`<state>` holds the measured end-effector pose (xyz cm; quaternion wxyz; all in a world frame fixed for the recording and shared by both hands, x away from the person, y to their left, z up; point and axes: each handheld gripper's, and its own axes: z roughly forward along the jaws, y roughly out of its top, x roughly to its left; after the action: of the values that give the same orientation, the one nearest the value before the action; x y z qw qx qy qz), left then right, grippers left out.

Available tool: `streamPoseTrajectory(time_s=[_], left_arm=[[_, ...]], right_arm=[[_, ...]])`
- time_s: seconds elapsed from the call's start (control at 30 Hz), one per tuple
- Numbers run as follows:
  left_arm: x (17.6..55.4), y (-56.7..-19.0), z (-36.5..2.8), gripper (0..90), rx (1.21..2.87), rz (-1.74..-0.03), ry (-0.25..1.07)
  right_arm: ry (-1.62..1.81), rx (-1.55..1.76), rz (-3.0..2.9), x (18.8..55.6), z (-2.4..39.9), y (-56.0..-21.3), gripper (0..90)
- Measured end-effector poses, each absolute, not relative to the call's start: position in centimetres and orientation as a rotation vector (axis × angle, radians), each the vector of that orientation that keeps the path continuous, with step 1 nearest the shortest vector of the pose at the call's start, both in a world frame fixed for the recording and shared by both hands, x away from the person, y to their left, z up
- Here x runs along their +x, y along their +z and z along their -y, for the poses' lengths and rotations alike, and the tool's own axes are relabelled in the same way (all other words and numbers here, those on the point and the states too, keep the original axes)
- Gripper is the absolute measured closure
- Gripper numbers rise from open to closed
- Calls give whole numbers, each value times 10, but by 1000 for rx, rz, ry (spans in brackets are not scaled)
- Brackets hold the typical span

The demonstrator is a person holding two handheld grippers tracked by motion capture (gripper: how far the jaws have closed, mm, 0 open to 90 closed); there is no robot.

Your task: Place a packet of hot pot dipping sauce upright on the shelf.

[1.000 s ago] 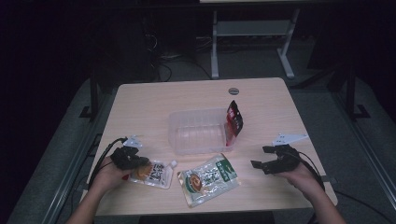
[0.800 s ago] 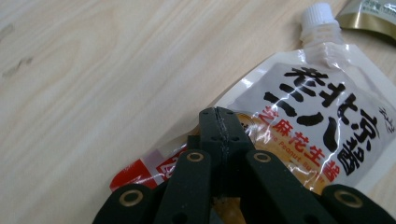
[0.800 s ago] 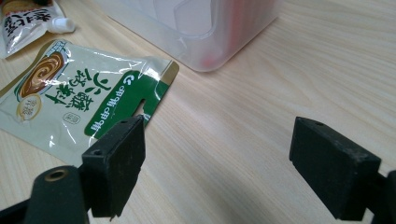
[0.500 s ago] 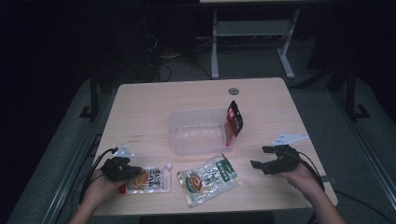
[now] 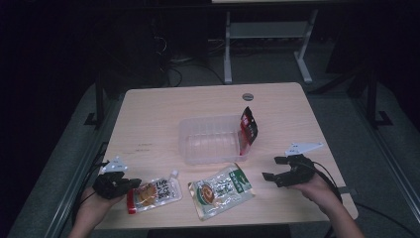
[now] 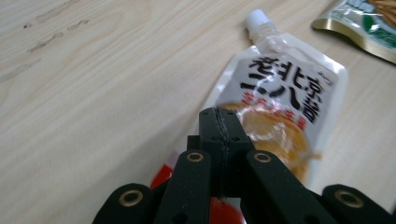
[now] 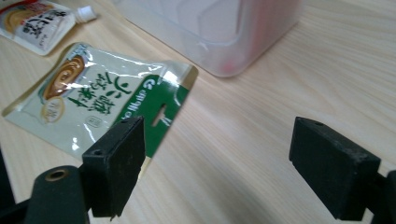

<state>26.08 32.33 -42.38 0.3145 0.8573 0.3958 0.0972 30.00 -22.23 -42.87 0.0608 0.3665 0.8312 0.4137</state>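
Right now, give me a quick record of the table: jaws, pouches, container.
left gripper: jaws shut, at the red bottom edge of the spouted pouch; whether it grips the edge, unclear
right gripper: jaws open, nothing between them
green pouch: flat on the table, between the grippers
clear container: mid-table
red packet: upright in the container's right end

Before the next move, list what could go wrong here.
1. The left claw is shut beside the spouted pouch, whose end nearly reaches the table edge; a nudge could perhaps push it off.
2. The red packet leans upright on the clear tub wall; a bump may tip it.
3. The right claw, open, hovers near the green pouch and might snag it.
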Motion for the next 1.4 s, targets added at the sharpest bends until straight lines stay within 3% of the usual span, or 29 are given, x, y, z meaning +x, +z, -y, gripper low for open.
streamPoseTrajectory(time_s=[0.27,0.6,1.4], left_arm=[[236,-425,-341,899,2235,-1095,274],[243,-440,-349,899,2285,-1115,231],[242,-443,-331,900,2336,-1058,209]], right_arm=[[1302,1033,-2593,293,201,-422,173],[1342,930,-2682,294,161,-422,172],[1406,681,-2876,310,43,-427,180]])
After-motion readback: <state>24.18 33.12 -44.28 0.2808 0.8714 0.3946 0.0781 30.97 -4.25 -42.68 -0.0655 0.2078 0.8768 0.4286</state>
